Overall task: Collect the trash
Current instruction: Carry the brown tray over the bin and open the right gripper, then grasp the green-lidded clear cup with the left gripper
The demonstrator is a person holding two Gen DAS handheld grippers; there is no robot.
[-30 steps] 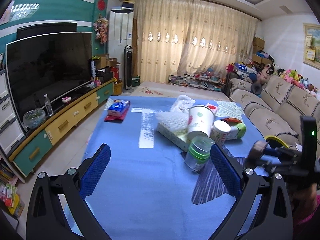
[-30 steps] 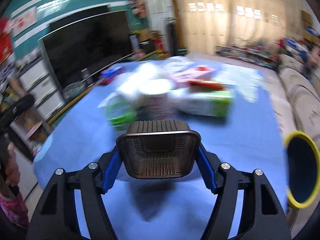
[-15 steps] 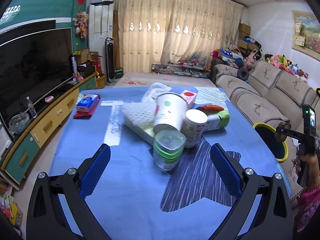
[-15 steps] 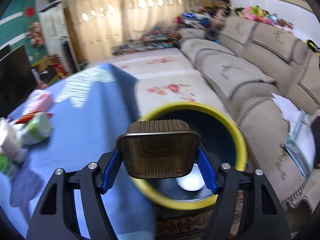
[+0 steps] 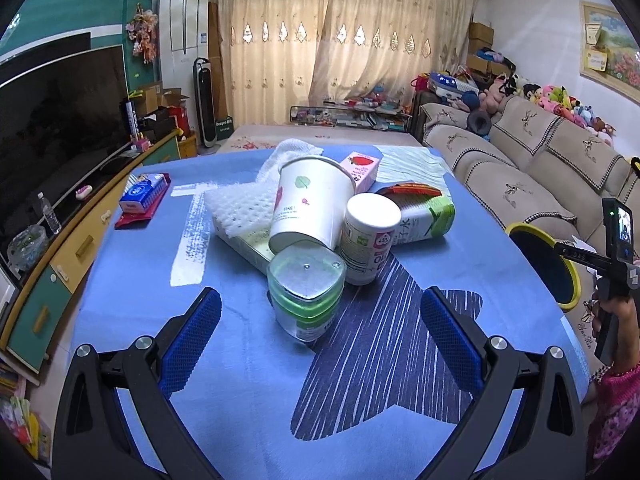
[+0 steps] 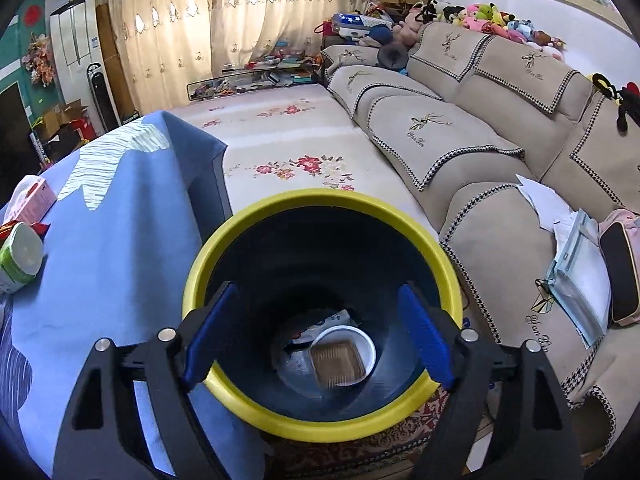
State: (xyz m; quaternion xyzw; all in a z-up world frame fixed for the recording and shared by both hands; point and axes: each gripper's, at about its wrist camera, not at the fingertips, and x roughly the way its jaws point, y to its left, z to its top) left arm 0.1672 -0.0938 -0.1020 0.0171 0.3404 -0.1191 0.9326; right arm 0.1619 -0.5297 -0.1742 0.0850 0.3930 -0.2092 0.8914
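Blue cloth covers the desk (image 5: pixel 132 312), and at its far left edge a tissue pack (image 5: pixel 142 193) lies well apart from the heap of trash in the middle. Moving right, that heap holds white foam padding (image 5: pixel 236 210), a paper cup (image 5: pixel 310 204) tipped on its side, a clear tub with a green band (image 5: pixel 306 292) and a white lidded jar (image 5: pixel 370 236), with a green carton (image 5: pixel 426 216) behind. The left gripper (image 5: pixel 320 344) stands wide and empty, and the tub lies straight ahead between the lines of its fingers, nearest of all the trash, so this hand is plainly the better placed for the next pick. The tub sits tilted, its flat square base turned up toward the camera. Further right, off the desk's edge, stands the yellow-rimmed bin (image 6: pixel 320 312). The right gripper (image 6: pixel 316 332) hangs over its mouth; its jaws have just been opening and nothing is between them. The brown ribbed tray (image 6: pixel 338 364) lies at the bin's bottom, on a white lid (image 6: pixel 370 350).
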